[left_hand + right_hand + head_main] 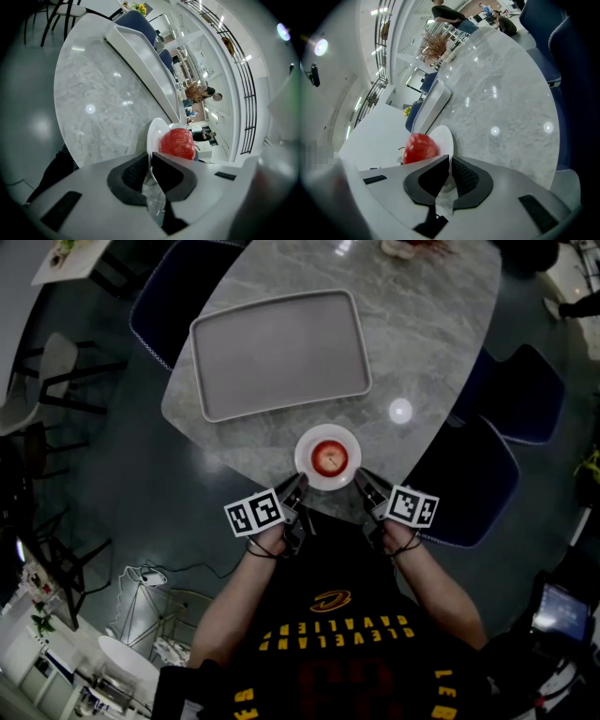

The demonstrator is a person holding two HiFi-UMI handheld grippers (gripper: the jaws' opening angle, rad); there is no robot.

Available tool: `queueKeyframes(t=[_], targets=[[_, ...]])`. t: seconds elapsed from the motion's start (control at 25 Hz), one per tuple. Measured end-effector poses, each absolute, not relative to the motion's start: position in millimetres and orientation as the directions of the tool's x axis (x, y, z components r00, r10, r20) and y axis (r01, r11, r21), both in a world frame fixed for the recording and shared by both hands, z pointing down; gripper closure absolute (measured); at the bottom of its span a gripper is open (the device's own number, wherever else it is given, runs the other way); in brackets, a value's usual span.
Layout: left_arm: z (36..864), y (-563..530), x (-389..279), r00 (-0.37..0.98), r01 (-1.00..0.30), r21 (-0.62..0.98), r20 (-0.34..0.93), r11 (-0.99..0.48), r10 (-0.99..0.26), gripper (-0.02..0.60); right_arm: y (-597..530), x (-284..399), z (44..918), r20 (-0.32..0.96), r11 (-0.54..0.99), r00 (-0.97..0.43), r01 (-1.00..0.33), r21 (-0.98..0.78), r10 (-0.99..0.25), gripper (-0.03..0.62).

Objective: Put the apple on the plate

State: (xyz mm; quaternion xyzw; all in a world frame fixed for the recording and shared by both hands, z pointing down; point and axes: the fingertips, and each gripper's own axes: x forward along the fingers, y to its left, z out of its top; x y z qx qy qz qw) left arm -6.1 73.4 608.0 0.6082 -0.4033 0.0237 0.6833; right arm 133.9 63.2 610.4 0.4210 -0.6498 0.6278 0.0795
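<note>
A grey tray point(279, 352) lies empty-faced on the upper left part of the marble tabletop point(427, 343), well apart from the other things. Below it, at the lower centre of the head view, the left tongs point(299, 484) reach up to the left side of a small white plate point(327, 431). In the left gripper view the tongs are pressed together on the plate's thin rim, which runs straight between the dark pads. The red apple point(329, 457) sits in the middle of the plate, upright. The plate is at the near edge of the tabletop; whether it rests there or is raised a little is hard to tell from above. On the plate's right side the right tongs point(362, 481) pinch the rim in the same way, with the apple just beyond the pads in the right gripper view. At the right of the frame a blue chair point(525, 390) stands beside the tabletop.
</note>
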Motion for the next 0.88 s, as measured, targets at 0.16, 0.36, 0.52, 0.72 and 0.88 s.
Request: queueKeyframes(t=[0.16,0.36,0.52,0.72,0.88], targets=[[600,69,-5,0.691,-0.511,0.833,0.546,0.214,-0.474,0.557,59,135,605,0.604,-0.123,-0.645,-0.629,-0.768,-0.468,0.568],[597,68,-4,0.693,-0.510,0.836,0.539,0.202,-0.479,0.557,58,136,604,0.599,-0.117,-0.650,-0.626,-0.771,-0.467,0.568],[594,66,-4,0.690,-0.503,0.840,0.531,0.201,-0.491,0.557,54,135,600,0.592,-0.095,-0.657,-0.628,-0.772,-0.467,0.568],[582,68,-11,0.686,-0.494,0.844,0.525,0.208,-0.504,0.557,53,128,586,0.576,-0.080,-0.662,-0.621,-0.780,-0.479,0.568],[564,64,-17,0.681,-0.481,0.853,0.510,0.204,-0.526,0.557,50,123,567,0.562,-0.065,-0.667,-0.615,-0.786,-0.489,0.568]])
